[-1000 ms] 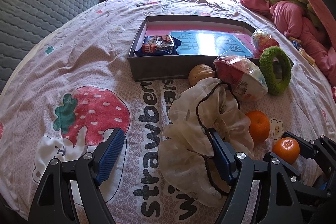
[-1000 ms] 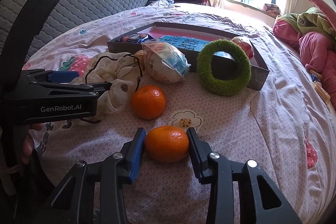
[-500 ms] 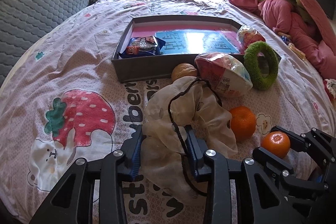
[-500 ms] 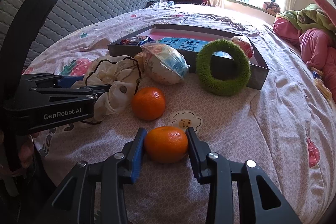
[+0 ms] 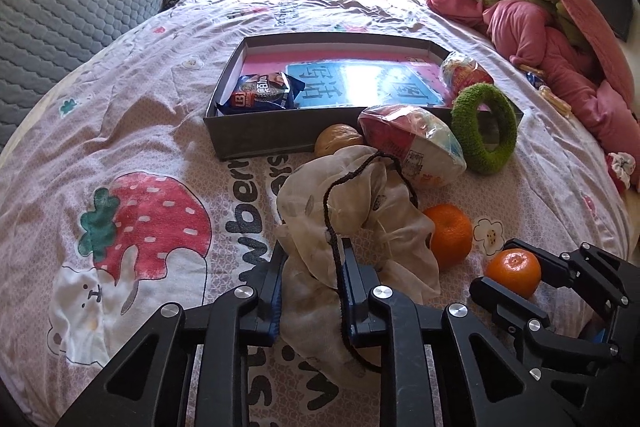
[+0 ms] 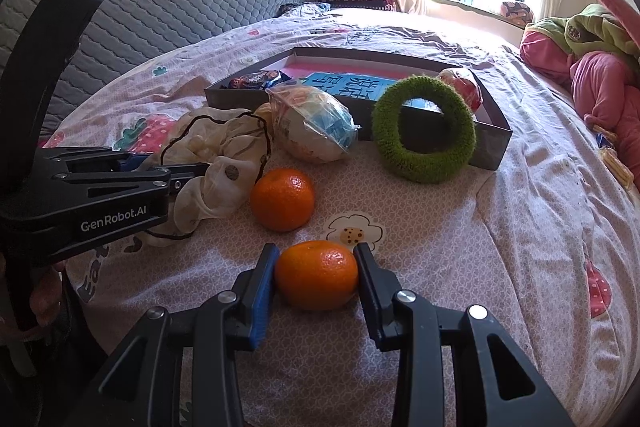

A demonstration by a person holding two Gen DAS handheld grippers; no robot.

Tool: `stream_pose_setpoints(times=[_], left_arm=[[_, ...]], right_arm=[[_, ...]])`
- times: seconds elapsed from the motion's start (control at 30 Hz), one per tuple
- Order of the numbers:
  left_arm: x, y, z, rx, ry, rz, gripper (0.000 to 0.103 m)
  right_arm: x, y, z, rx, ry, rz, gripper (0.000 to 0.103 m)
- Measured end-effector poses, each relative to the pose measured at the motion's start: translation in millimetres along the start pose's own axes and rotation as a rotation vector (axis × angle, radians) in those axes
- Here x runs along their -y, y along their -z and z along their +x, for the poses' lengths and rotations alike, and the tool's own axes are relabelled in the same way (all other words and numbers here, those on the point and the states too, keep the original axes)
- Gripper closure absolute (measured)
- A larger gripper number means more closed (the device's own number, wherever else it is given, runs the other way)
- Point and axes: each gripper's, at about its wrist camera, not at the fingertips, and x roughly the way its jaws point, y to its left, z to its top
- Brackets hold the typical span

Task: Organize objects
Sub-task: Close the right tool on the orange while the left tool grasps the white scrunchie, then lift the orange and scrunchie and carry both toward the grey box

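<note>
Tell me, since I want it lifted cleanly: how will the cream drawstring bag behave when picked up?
Probably floppy: the bag lies crumpled in soft folds, so it would likely sag and hang below the left hand-held gripper, whose jaws are closing on a bunched fold. Its loose dark cord may dangle and could catch the orange beside it. It looks light, seemingly empty.

The left gripper is closing on the soft white bag, which sits bunched between its jaws. At three o'clock, the right gripper squeezes a small orange. At twelve o'clock sits a grey box.
</note>
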Motion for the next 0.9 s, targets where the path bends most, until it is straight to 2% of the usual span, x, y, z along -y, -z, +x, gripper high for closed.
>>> stream_pose_setpoints(times=[0.23,0.53,0.9], left_arm=[[3,-2,-7,0.026,0.027,0.006,0.084],[6,-4,-14,0.056,0.062,0.010,0.085],[5,-8,-28,0.119,0.069,0.001,0.086]], right_arm=[[3,-3,-7,0.044,-0.010,0.014,0.065],[2,-5,-8,0.059,-0.017,0.012,0.065],[3,-8,-12,0.092,-0.016,0.013,0.065]])
